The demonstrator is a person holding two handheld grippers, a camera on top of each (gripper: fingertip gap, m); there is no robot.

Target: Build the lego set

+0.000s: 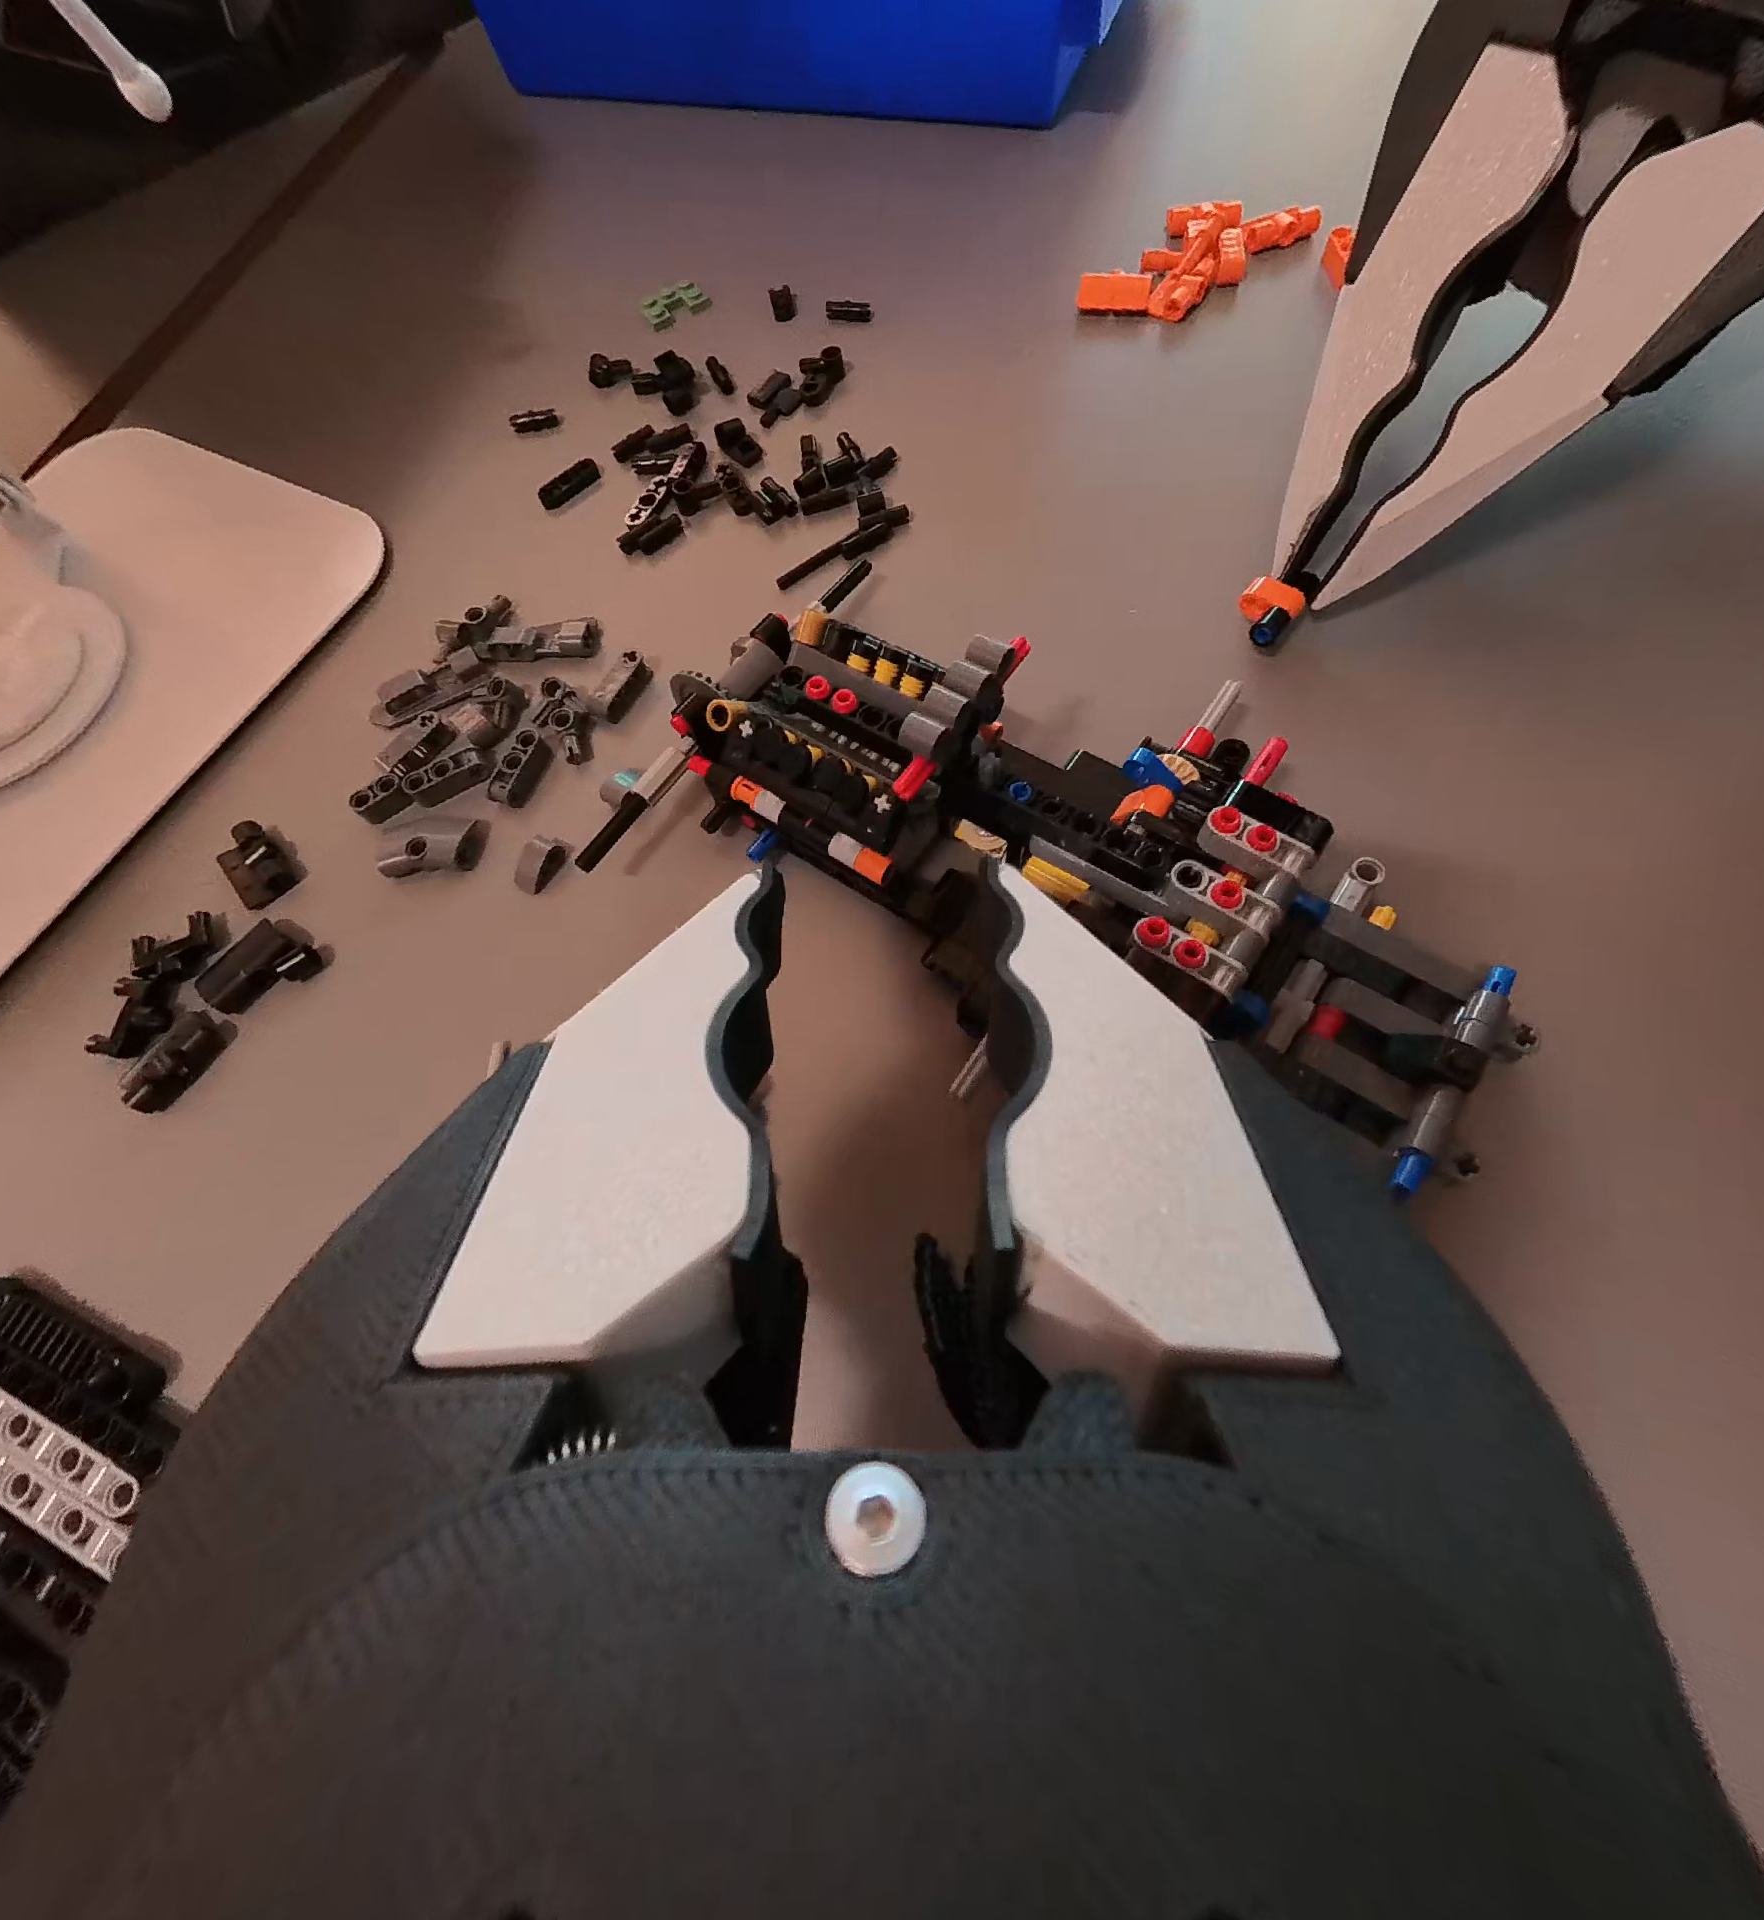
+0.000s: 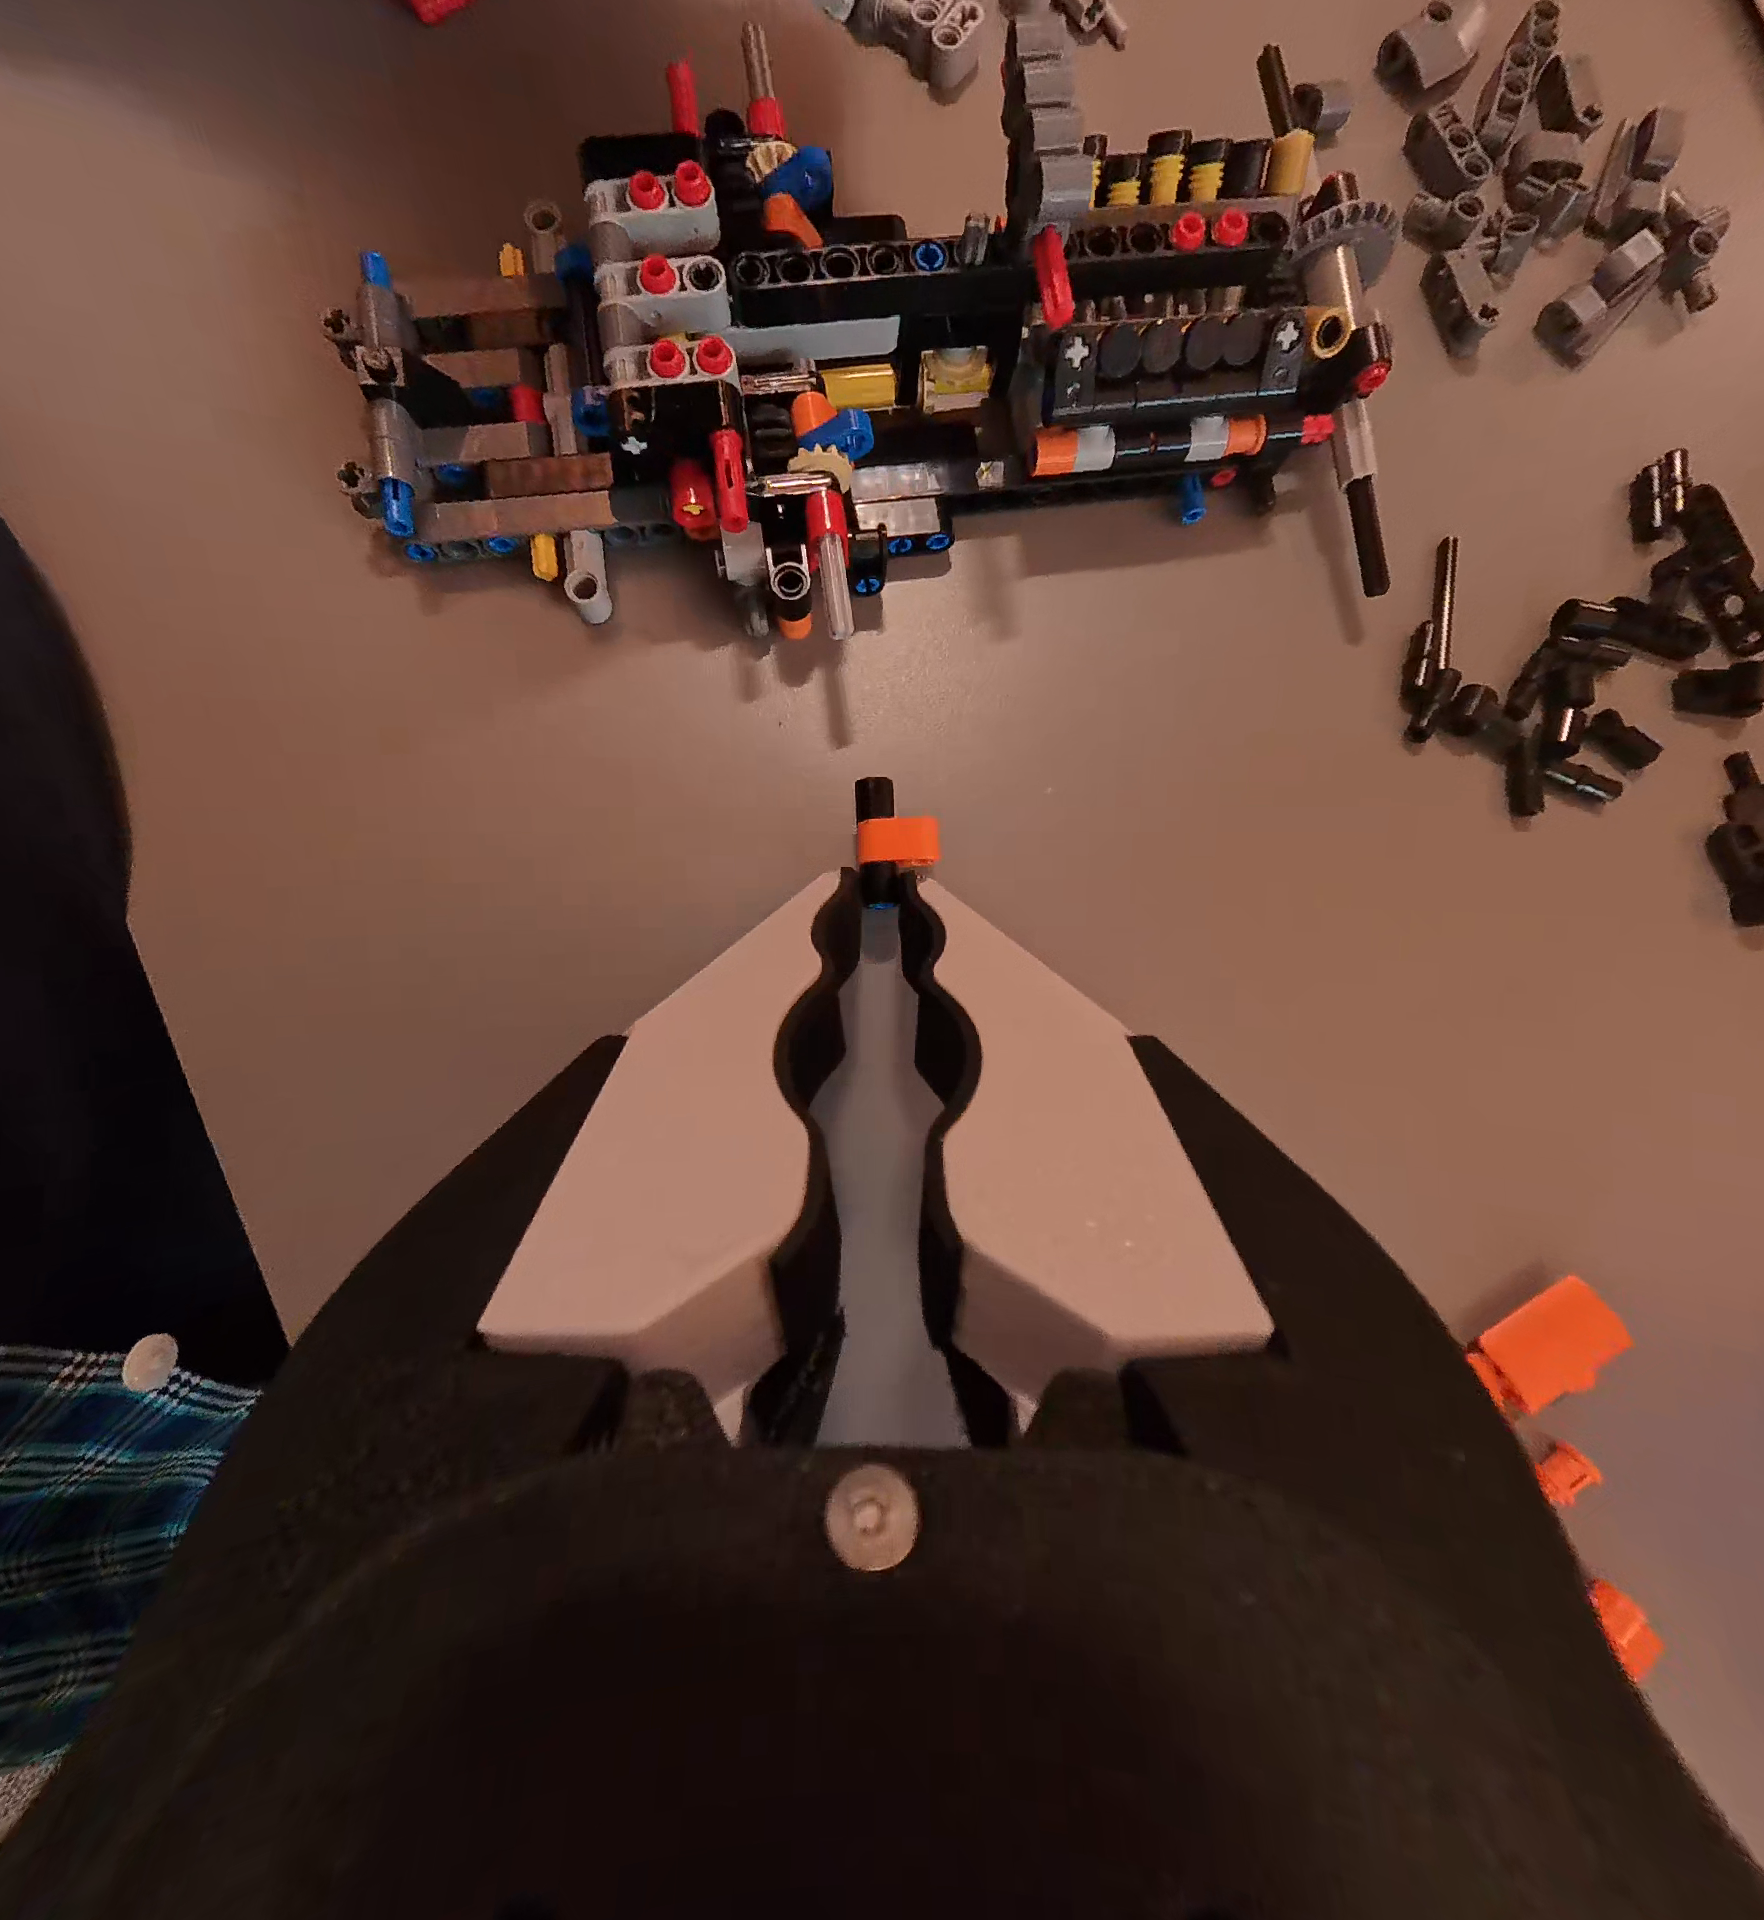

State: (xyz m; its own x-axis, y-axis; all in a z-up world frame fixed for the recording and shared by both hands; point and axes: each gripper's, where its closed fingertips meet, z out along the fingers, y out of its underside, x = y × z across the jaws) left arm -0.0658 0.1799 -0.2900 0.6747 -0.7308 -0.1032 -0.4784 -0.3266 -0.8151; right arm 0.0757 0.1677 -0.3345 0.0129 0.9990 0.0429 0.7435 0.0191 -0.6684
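A long, part-built Lego Technic chassis (image 1: 1013, 831) of black, grey, red, yellow and blue parts lies on the table; it also shows in the right wrist view (image 2: 857, 353). My left gripper (image 1: 883, 883) is open, its tips at the near edge of the chassis, with nothing between them. My right gripper (image 2: 883, 883) is shut on a small orange piece with a black and blue pin through it (image 2: 890, 836), held in the air short of the chassis. In the left wrist view the right gripper (image 1: 1309, 587) holds that piece (image 1: 1271, 605) to the chassis's right.
Loose black parts (image 1: 732, 457), dark grey parts (image 1: 483, 727) and orange parts (image 1: 1200, 255) lie in heaps. A blue bin (image 1: 805, 52) stands at the back. A white stand base (image 1: 130, 665) is at left. Stacked beams (image 1: 16, 1455) lie at near left. One gripper's finger ends stand about 15 cm off the other's.
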